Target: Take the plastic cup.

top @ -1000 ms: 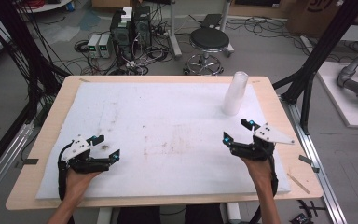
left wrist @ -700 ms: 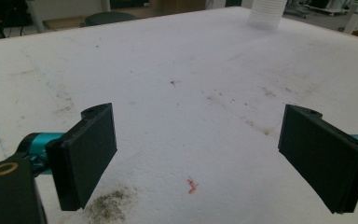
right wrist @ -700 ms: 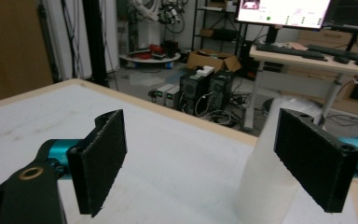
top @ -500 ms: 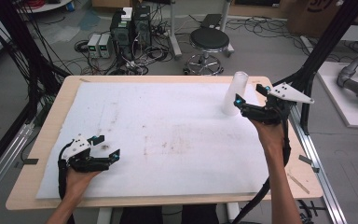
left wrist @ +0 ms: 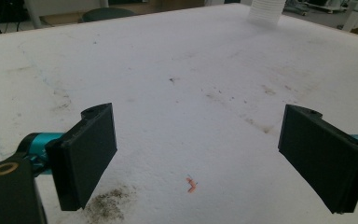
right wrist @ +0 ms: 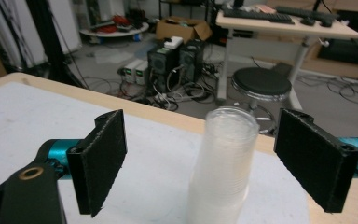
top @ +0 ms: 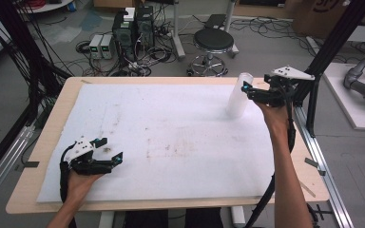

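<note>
Translucent white plastic: a tall stack of nested cups point(top: 238, 95) stood upright at the far right of the worktop point(top: 47, 122), on the white foam sheet point(top: 171, 137) that covered it, near the sheet's far edge.
Stack's long axis: vertical, mouth up; in the right gripper view the stack point(right wrist: 223, 163) rose between the two black pads and its rim sat about level with their tops.
Direction from the right tongs: the stack lay straight ahead and a little left of the midline between the pads, so the coming move looked like a short push forward with a slight shift toward the left pad, then a squeeze across the stack's round wall.
Right tongs point(top: 245, 89): held wide apart, empty, raised off the sheet and just beside the stack's upper part; whether a tip touched the plastic could not be told.
Nearer hand: the right one by far; its forearm reached across the right side of the worktop.
Left tongs point(top: 110, 149): also apart and empty, resting low on the near left of the sheet, well apart from the stack, which showed in the left gripper view as a pale shape point(left wrist: 265, 11) at the far edge.
Judged risk: a light, tall stack could tip if one pad struck first.
</note>
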A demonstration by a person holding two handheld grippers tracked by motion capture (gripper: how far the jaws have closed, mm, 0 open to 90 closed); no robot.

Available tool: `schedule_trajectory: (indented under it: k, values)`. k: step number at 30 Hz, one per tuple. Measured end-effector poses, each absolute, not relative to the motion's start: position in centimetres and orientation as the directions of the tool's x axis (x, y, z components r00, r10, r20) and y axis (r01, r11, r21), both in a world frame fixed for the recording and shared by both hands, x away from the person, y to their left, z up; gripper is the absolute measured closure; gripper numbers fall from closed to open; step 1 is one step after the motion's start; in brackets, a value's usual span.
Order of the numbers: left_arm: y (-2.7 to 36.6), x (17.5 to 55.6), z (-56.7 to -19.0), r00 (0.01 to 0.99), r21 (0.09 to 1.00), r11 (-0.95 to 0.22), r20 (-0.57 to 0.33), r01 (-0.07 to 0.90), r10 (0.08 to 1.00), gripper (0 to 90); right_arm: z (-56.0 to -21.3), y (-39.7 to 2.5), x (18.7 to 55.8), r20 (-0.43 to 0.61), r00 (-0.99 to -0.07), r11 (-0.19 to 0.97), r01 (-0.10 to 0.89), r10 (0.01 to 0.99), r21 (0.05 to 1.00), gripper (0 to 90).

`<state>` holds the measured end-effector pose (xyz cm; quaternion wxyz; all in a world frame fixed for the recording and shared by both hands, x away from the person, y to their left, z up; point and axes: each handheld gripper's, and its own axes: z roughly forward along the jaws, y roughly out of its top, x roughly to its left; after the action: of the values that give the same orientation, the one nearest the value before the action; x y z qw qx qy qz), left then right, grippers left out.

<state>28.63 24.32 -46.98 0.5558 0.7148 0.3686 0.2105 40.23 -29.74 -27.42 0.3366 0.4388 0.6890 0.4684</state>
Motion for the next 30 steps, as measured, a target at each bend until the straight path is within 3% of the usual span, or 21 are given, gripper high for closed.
schedule_trajectory:
  k: [12, 30]
  values:
    - [24.2, 28.6, -47.0, 0.637, 0.949, -0.119, -0.101, 0.293, 0.764, 11.2, -26.8, -30.2, 44.5, -0.012, -0.322, 0.139, 0.377, 0.947, 0.916, 17.0]
    - [24.1, 28.6, -47.0, 0.630, 0.947, -0.134, -0.086, 0.292, 0.772, 11.2, -28.4, -28.5, 49.5, -0.023, -0.306, 0.169, 0.460, 0.952, 0.871, 17.1]
